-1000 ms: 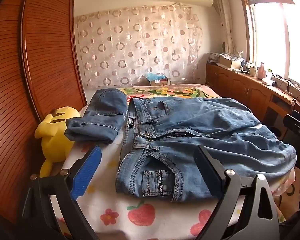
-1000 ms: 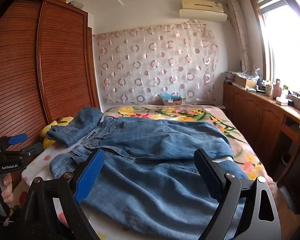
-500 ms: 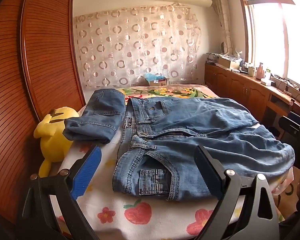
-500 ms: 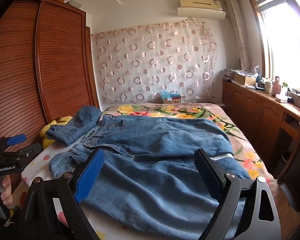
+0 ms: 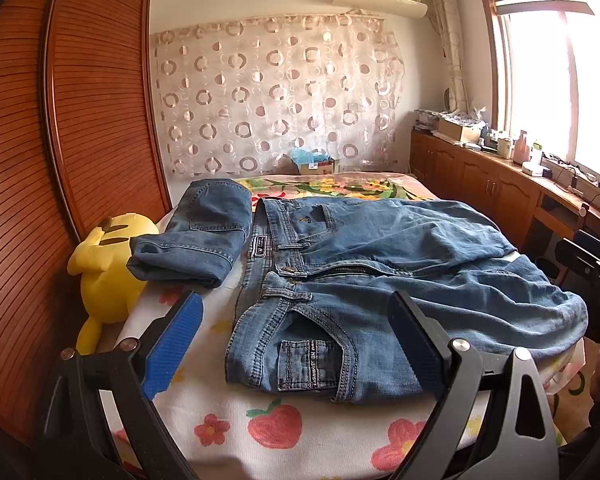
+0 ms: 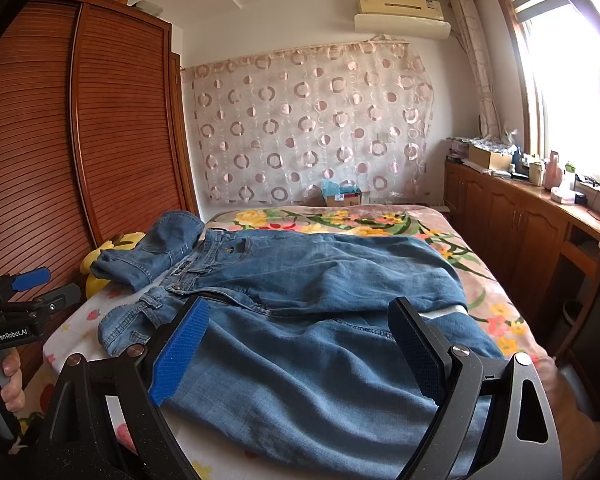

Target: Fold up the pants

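Jeans (image 5: pixel 380 280) lie spread across the near end of the bed (image 5: pixel 260 432), waistband toward the wardrobe side and legs running off to the right, doubled back so that one layer lies over another. Laid flat and facing the person like this, they look ready for a fold rather than finished. A second pair of jeans (image 5: pixel 204 236), already folded into a compact bundle, sits just beside the waistband, next to a yellow plush toy (image 5: pixel 104 264) at the bed's edge; probably set aside as done. Left gripper (image 5: pixel 296 344) hovers near the waistband pocket, jaws wide apart and empty. Right gripper (image 6: pixel 296 348) hangs over the leg section, jaws likewise apart, holding nothing. Stationing one tool at each end suits lifting both ends together.
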Available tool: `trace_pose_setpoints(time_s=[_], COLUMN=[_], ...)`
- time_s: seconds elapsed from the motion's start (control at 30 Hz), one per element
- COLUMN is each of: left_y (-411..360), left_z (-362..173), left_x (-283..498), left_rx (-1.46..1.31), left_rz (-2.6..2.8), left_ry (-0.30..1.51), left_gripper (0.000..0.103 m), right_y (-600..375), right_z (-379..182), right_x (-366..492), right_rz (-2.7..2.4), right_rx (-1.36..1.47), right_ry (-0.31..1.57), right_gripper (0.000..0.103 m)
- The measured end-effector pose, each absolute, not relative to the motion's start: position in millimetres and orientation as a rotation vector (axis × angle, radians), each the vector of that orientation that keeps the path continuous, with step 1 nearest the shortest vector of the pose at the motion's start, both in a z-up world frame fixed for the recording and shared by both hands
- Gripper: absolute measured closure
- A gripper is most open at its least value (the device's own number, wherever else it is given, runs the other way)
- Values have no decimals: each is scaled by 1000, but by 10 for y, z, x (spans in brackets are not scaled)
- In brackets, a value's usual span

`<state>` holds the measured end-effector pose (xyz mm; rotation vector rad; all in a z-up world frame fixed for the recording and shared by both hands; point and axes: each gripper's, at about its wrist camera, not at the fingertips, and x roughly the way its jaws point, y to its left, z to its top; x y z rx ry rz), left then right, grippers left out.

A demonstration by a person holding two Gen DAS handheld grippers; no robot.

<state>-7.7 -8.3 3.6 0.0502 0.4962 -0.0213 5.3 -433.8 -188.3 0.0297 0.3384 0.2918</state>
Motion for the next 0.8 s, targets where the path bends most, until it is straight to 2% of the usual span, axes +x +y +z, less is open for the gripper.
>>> trace_pose_setpoints(time_s=[0.8], left_y=[-63], left_z=[45], left_x=[-84], left_rx=[44], left_rz=[-22], left_ry=[495], left_gripper=[9], right_y=[-4334], right_z=[-1891], right_x=[59], right_rz=[284], right_rx=[27], right_ry=[339], right_gripper=[11])
